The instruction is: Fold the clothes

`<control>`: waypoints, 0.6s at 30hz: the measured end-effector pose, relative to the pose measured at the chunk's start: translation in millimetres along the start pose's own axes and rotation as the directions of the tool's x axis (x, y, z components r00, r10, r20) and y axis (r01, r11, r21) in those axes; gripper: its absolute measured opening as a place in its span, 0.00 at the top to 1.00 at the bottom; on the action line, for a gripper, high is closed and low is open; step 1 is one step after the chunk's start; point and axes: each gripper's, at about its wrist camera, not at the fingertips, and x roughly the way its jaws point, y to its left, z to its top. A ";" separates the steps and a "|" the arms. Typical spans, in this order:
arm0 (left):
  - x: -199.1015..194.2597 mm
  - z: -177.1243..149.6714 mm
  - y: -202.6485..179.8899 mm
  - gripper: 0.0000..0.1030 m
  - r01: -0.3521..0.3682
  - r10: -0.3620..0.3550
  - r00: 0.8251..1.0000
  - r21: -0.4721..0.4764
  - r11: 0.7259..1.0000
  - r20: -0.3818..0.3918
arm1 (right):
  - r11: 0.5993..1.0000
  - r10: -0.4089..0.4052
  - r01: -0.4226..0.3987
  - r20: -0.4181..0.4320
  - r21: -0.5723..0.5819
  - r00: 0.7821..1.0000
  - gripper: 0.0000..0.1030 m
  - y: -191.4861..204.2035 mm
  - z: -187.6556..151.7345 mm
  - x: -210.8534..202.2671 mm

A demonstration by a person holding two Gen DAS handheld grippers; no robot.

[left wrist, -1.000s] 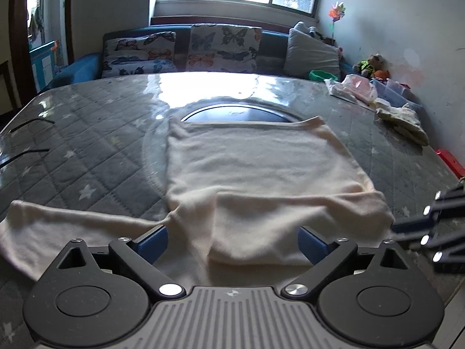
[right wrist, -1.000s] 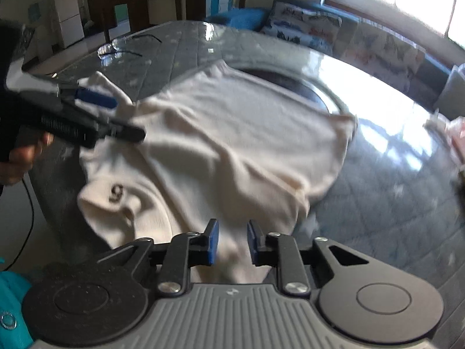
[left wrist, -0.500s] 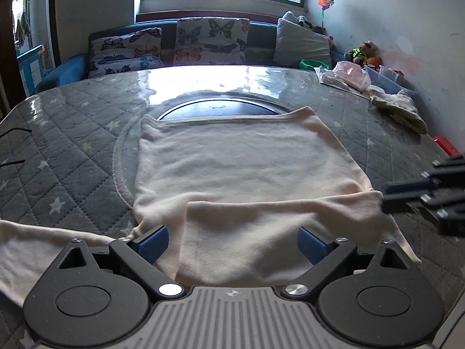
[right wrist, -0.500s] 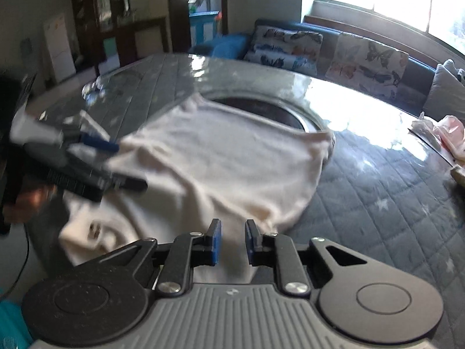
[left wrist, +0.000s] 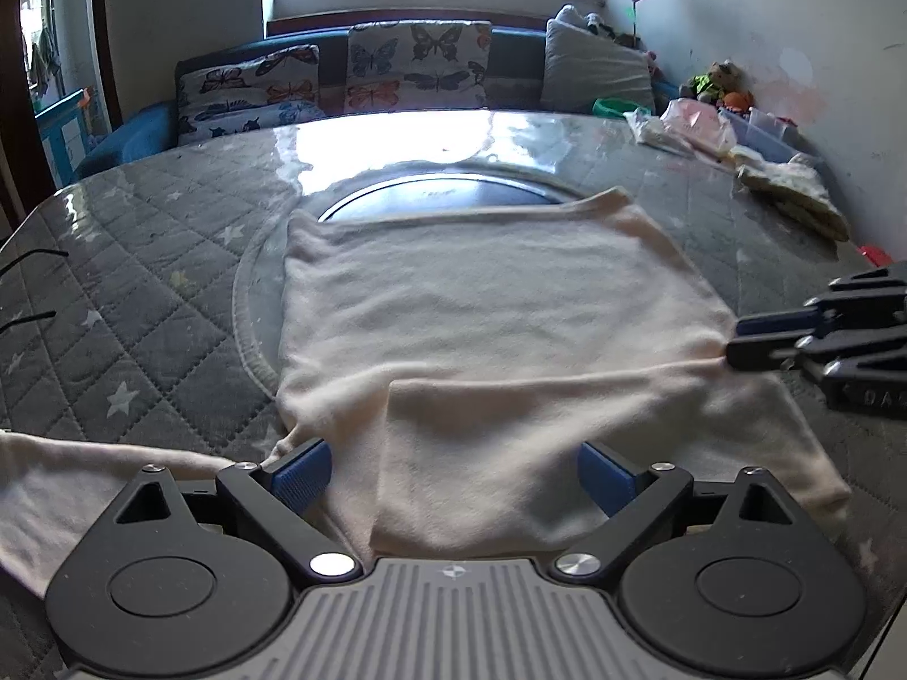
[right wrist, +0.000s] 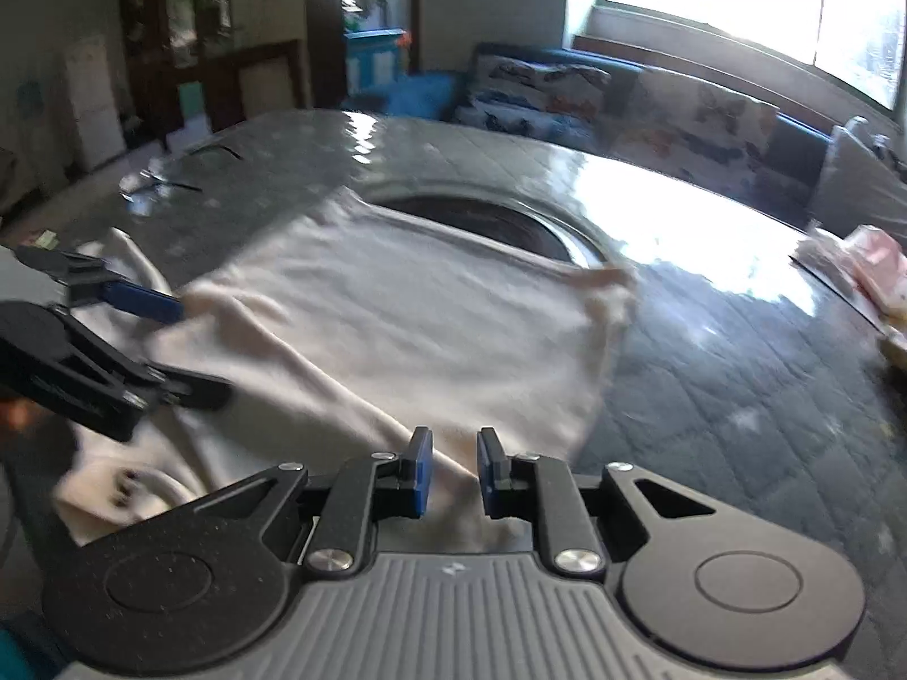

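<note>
A cream long-sleeved top [left wrist: 487, 317] lies flat on the quilted grey table, hem towards the window. One sleeve is folded across the chest and the other trails off to the left [left wrist: 85, 464]. My left gripper [left wrist: 453, 473] is wide open over the near edge of the top. My right gripper [right wrist: 450, 473] has its jaws nearly closed with a narrow gap over the top's right edge; whether cloth is pinched is unclear. It also shows in the left wrist view [left wrist: 754, 340] at the top's right side. The top [right wrist: 408, 328] fills the middle of the right wrist view.
A round dark inset [left wrist: 442, 198] sits in the table [left wrist: 142, 294] beyond the hem. Bags and folded cloth [left wrist: 788, 181] lie at the far right corner. A sofa with butterfly cushions [left wrist: 397, 68] stands under the window. Black cables [left wrist: 28, 283] lie at the left edge.
My right gripper has lifted and swung towards the top's right edge, its jaws opening slightly. My left gripper has shifted a little, still open over the near edge.
</note>
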 end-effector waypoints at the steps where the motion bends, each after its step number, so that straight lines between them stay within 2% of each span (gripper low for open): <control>1: -0.2 1.1 -0.5 0.07 0.004 -0.004 1.000 -0.002 1.000 0.003 | 1.000 0.020 -0.020 0.004 -0.006 1.000 0.85 4.3 2.3 1.4; 5: 7.2 2.9 -0.6 0.08 -0.010 0.010 1.000 -0.006 1.000 -0.012 | 0.998 0.067 -0.067 0.006 -0.021 0.998 0.85 18.7 7.8 14.1; 10: 12.2 0.9 1.1 0.07 -0.021 0.021 0.999 -0.005 1.000 -0.028 | 0.998 0.066 -0.066 -0.014 -0.024 0.998 0.85 26.1 4.6 26.1; 18: -2.0 -0.2 7.4 0.05 -0.025 0.025 1.000 -0.040 0.999 -0.009 | 0.998 0.056 -0.054 0.027 -0.041 0.998 0.83 36.5 0.3 2.4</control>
